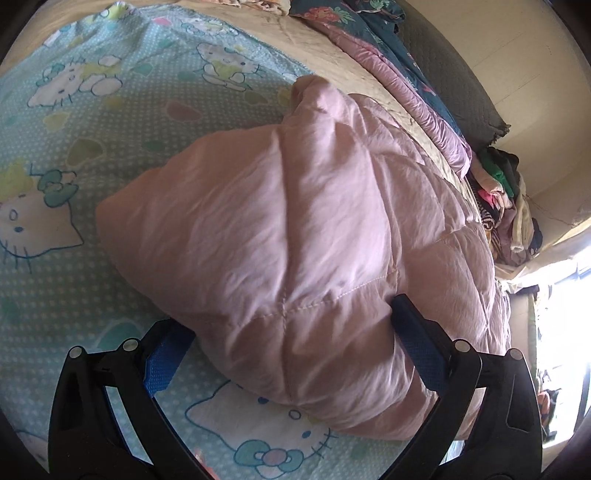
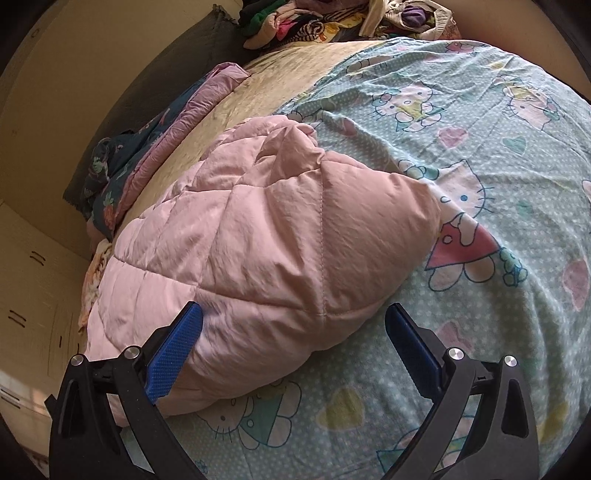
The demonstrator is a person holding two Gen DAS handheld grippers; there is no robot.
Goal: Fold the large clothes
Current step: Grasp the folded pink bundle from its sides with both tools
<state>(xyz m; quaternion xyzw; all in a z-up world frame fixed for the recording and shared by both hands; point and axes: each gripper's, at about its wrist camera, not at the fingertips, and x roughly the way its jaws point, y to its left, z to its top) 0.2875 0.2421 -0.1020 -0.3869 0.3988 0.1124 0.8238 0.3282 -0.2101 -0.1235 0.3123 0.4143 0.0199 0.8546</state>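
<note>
A pink quilted puffy garment [image 1: 303,229] lies folded in a thick bundle on a bed. In the left wrist view my left gripper [image 1: 291,332] is open wide, its blue-padded fingers on either side of the bundle's near corner, the right pad [image 1: 421,354] touching the fabric. In the right wrist view the same pink garment [image 2: 266,240] fills the middle. My right gripper [image 2: 295,332] is open too, its left pad [image 2: 173,350] pressed against the bundle's edge and its right pad [image 2: 413,347] over the sheet.
The bed carries a mint cartoon-cat sheet [image 1: 92,122] [image 2: 480,184] and a beige cover [image 2: 258,96]. A dark floral quilt with pink lining [image 1: 399,70] lies along the far edge. A heap of mixed clothes [image 1: 506,206] [image 2: 332,22] sits by the wall.
</note>
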